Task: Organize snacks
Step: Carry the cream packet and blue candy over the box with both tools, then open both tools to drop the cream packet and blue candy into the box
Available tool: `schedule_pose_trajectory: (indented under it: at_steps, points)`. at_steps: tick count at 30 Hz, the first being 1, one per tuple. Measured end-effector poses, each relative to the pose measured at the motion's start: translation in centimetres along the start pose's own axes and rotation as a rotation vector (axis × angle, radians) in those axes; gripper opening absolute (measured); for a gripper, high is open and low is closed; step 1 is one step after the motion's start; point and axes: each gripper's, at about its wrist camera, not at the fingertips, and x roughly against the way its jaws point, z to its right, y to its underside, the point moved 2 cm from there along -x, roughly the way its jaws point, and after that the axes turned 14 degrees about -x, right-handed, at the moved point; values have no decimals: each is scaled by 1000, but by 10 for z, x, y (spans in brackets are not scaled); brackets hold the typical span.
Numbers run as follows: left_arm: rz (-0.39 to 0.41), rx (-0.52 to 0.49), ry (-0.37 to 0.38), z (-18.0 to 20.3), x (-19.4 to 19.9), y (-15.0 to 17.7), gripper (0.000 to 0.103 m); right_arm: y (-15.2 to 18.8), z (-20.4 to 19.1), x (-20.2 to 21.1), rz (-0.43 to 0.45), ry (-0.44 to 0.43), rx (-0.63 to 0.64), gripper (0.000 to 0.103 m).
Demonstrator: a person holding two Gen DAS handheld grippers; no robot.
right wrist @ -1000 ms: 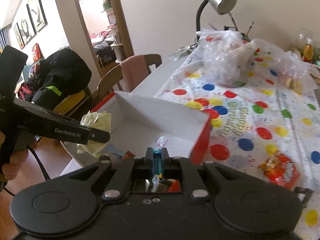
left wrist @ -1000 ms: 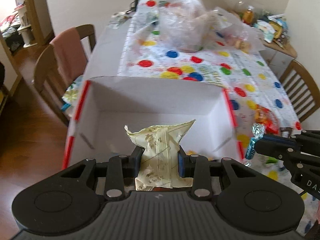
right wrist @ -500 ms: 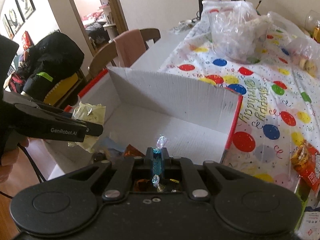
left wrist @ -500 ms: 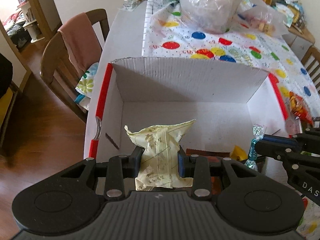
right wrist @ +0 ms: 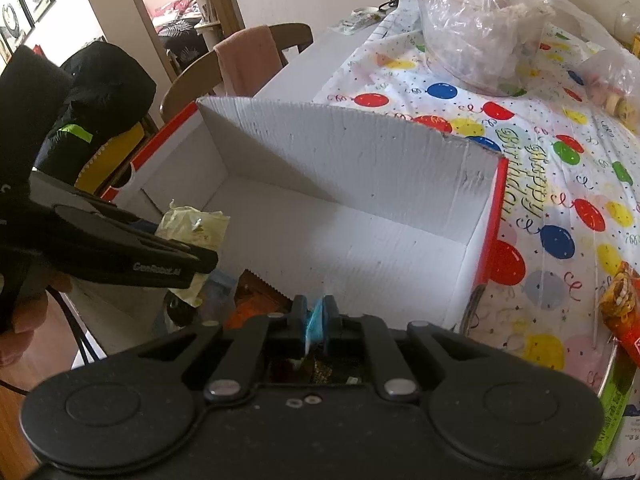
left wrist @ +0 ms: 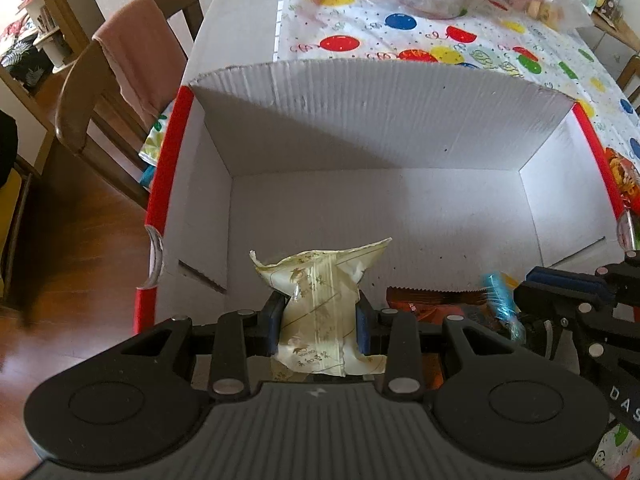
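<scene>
Gripping a pale yellow snack packet (left wrist: 320,312), the left hand-held gripper (left wrist: 319,322) hangs over the near left part of the white cardboard box (left wrist: 380,128); both pads press the packet's sides, and its crimped top fans out above the fingertips. The packet carries brown printed characters, too small to read. The right hand-held gripper (right wrist: 315,320) is clenched on a blue-wrapped candy (right wrist: 314,318), which stands between the pads at the near edge of the box. In the left wrist view that candy (left wrist: 498,294) appears blurred at the near right, just left of the right hand-held gripper (left wrist: 532,294). An orange-brown snack wrapper (left wrist: 432,300) lies on the box floor at the near side, between the two grippers. The box has red-edged side walls and sits on the tabletop (right wrist: 304,64). To its right lies a balloon-patterned cloth (right wrist: 560,184) reading "Happy Birthday". The left hand-held gripper (right wrist: 188,260) bears the lettering "GenRobot.AI" in the right wrist view; the right one shows "DAS" at the frame edge.
</scene>
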Motion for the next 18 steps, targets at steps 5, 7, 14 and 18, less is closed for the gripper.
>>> schedule_pose_trajectory:
  at_steps: [5, 7, 14, 18]
  points:
    - [-3, 8, 2, 1, -3, 1, 35, 3, 0, -1, -5, 1, -4, 18]
    - [-4, 13, 3, 0, -3, 2, 40, 5, 0, 1, -4, 2, -3, 20]
    - [42, 38, 18, -3, 10, 6, 59, 7, 3, 12, 10, -10, -18, 27]
    - [84, 48, 26, -4, 24, 8, 64, 7, 3, 24, 31, -20, -29, 35]
